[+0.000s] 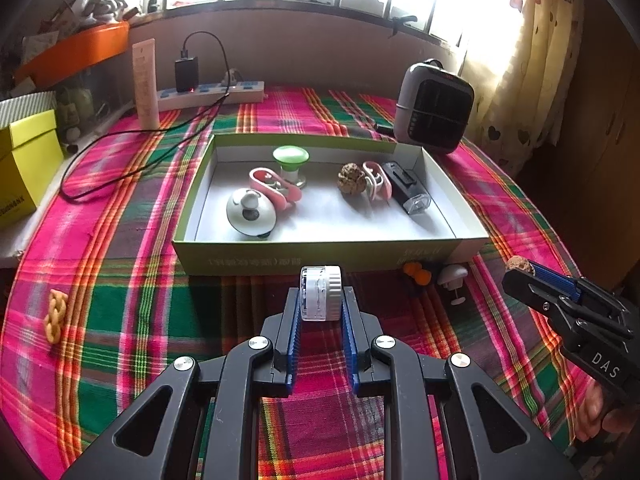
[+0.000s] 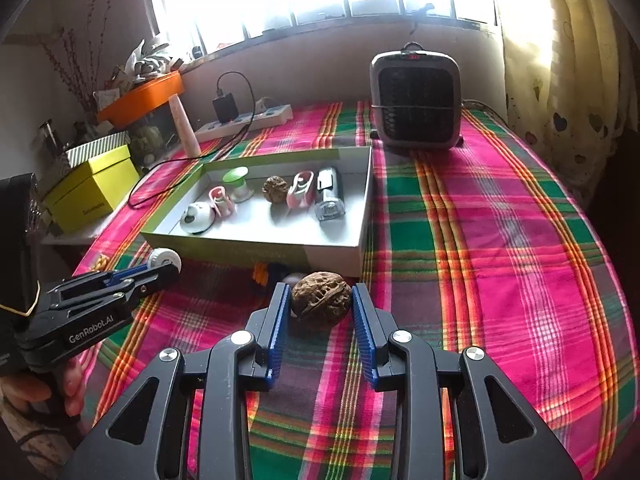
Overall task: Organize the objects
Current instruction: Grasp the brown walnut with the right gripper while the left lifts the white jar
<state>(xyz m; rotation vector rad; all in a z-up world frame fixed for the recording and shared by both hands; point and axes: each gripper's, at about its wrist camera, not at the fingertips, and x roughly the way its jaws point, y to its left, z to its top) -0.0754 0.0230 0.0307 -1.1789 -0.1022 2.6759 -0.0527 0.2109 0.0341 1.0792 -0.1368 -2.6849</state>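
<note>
Centrally, left tool (image 1: 320, 300) clenched on a small clear jar (image 1: 321, 294) with a ribbed white cap, lifted just in front of the near wall of a shallow green-sided box (image 1: 320, 258). Right tool (image 2: 320, 300) closed on a brown walnut (image 2: 321, 297), pads pressing both sides, likewise poised near the box's front edge.

Inside the box, left to right in the left wrist view: white round gadget (image 1: 251, 212), pink clip (image 1: 274, 188), green-topped knob (image 1: 291, 162), knobbly brown nut (image 1: 352, 178), second pink-and-white clip (image 1: 376, 180), black-and-clear flashlight (image 1: 406, 188). All resting on the pale box floor; the first pink clip touching the white gadget, the second clip wedged between nut and flashlight.

Outside the box, on the plaid cloth (image 1: 120, 280) covering the bench: orange piece (image 1: 417, 272) and white mushroom-shaped piece (image 1: 454, 280) just beside the front right corner; braided yellowish piece (image 1: 55, 316) well apart at far left.

Behind the box: small heater (image 2: 416, 100) at the right, white power strip (image 1: 212, 94) with black charger (image 1: 186, 72) and trailing cable, pale upright tube (image 1: 145, 84), yellow carton (image 1: 28, 164) at the left edge. Fingers (image 2: 72, 380) of the person's hand visible on the left tool's handle.
</note>
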